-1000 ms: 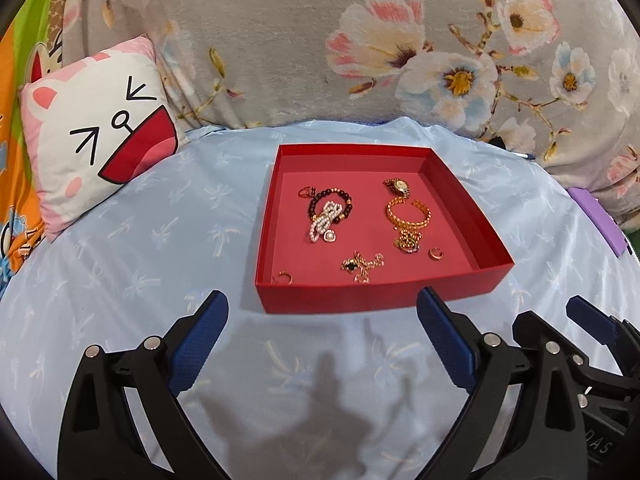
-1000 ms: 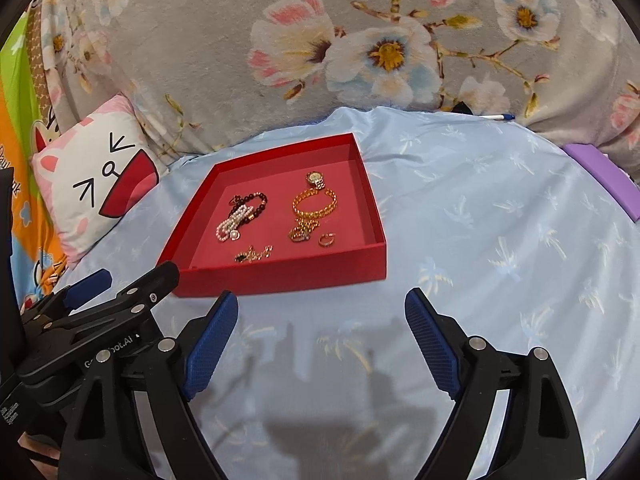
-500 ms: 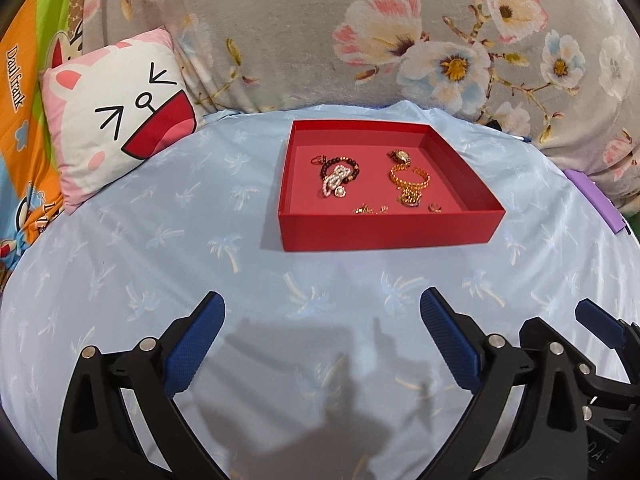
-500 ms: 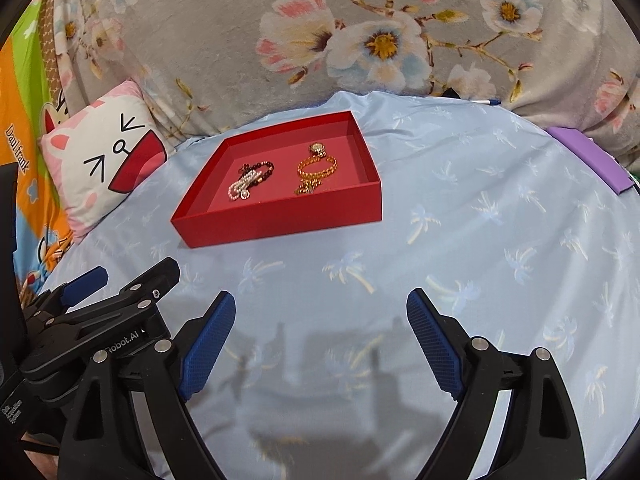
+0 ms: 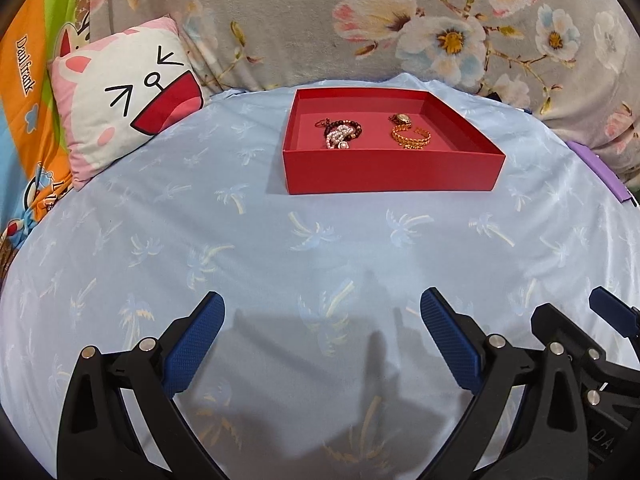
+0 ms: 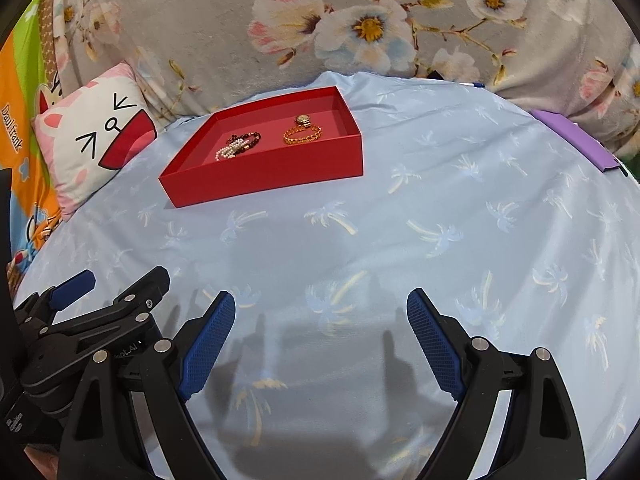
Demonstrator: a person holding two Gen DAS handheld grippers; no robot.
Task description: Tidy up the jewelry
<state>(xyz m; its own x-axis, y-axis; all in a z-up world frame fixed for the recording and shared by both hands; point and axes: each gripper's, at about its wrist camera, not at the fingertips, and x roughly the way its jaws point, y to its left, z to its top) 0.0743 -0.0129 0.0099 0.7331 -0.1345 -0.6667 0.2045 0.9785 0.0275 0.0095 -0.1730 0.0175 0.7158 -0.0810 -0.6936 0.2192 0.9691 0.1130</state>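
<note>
At the far left a cartoon cat pillow [image 5: 124, 96] leans against the floral blanket [image 5: 360, 20] that backs the scene, with an orange cartoon sheet [image 5: 32, 80] beyond it. The pale blue bedsheet with palm-tree print [image 5: 280, 240] covers the bed in front.

The left tongs [image 5: 322, 336] hover low over this sheet, blue pads spread wide apart and nothing between them. They sit well short of the red tray [image 5: 390, 174].

The tray rests flat on the sheet, toward the far side and near the blanket. Inside, on the left, a dark bead bracelet [image 5: 348, 125] lies tangled with a pearl bracelet [image 5: 338, 138]. To their right lies a gold chain bracelet [image 5: 412, 138], and just behind it a small gold watch [image 5: 402, 119]. The tray's near wall hides whatever lies close to it.

The right tongs [image 6: 320, 336] are likewise wide open and empty, over bare sheet, just beside the left tongs and well apart from the tray. At the right edge a purple notebook [image 6: 576, 138] lies on the sheet, with a pen [image 6: 474, 85] near the blanket's foot.
</note>
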